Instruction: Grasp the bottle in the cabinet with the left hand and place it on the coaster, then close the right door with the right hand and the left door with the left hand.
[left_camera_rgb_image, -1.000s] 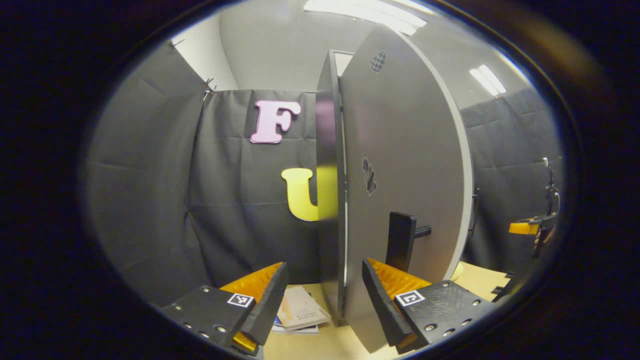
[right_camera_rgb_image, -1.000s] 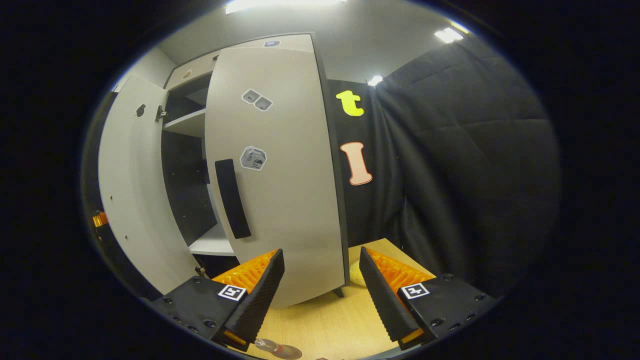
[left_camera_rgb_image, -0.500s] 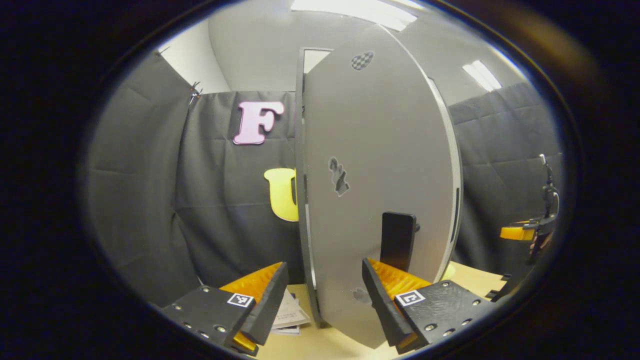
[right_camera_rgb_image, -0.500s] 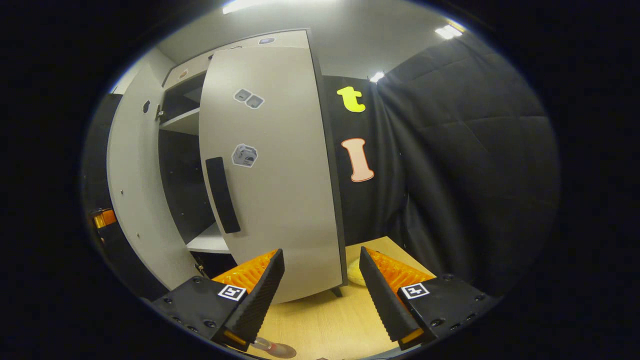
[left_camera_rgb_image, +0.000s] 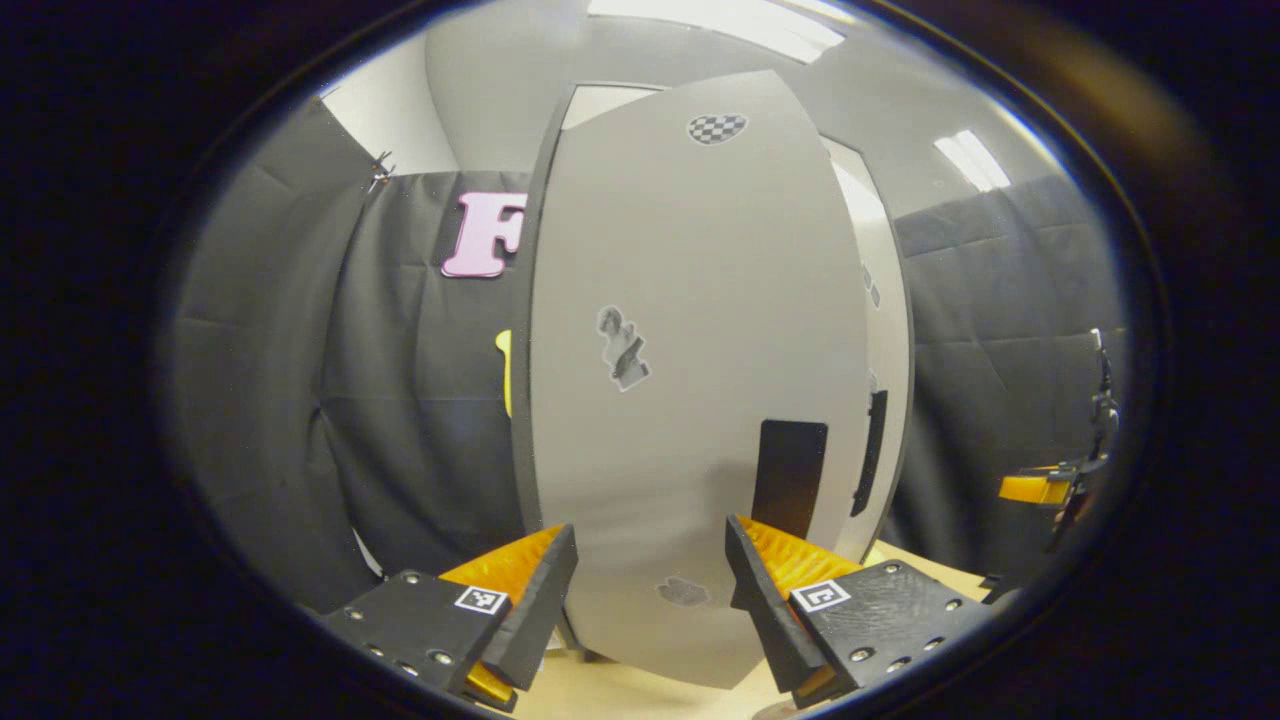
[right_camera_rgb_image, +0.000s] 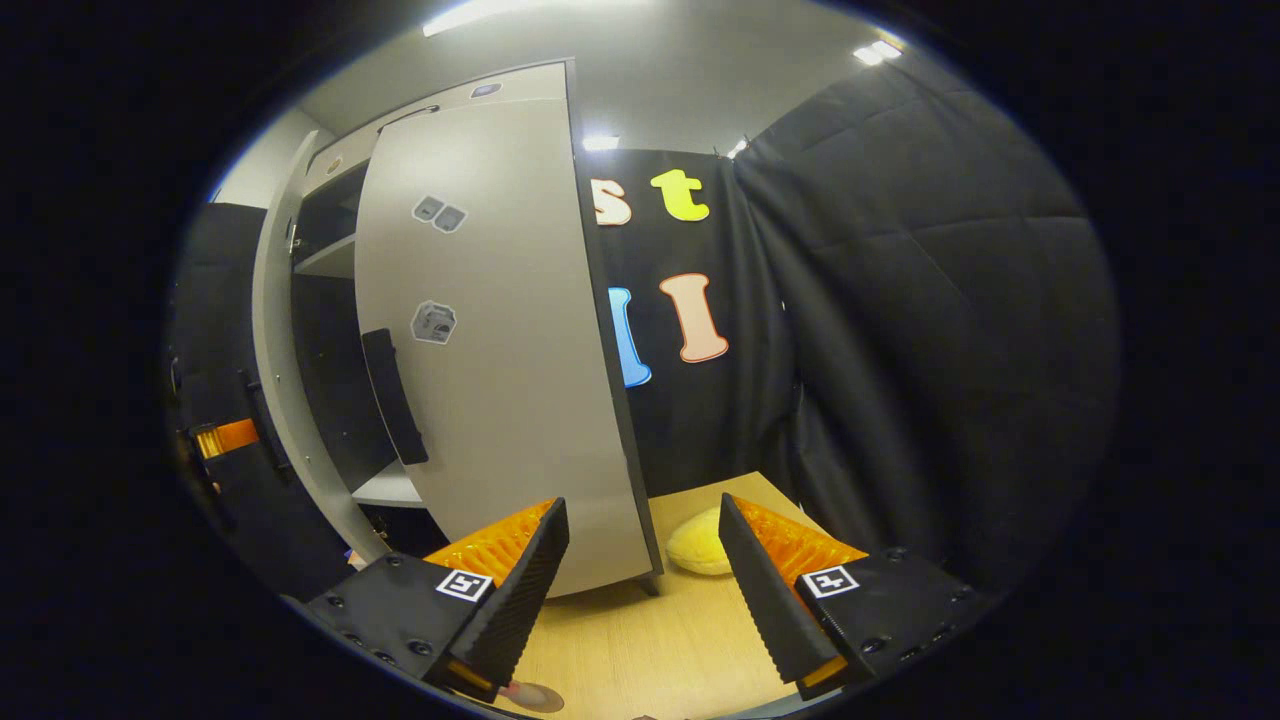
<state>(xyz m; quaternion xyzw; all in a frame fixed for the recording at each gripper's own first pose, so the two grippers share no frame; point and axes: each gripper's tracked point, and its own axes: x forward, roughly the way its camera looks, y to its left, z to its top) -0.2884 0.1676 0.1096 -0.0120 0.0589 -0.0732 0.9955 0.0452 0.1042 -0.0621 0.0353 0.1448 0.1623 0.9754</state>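
With both grippers' jaws wide, cabinet (right_camera_rgb_image: 330, 130) left door (left_camera_rgb_image: 690, 400) ajar, visible shelves (right_camera_rgb_image: 385, 487) bare.

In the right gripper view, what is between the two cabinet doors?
A dark gap: the left door stands apart from the right door, and the cabinet's shelves show through it.

The wooden table (right_camera_rgb_image: 640, 650) carries the cabinet (right_camera_rgb_image: 500, 380) at ten o'clock, a yellow lump (right_camera_rgb_image: 698, 543) at twelve beside it, a coaster (right_camera_rgb_image: 535, 696) at six
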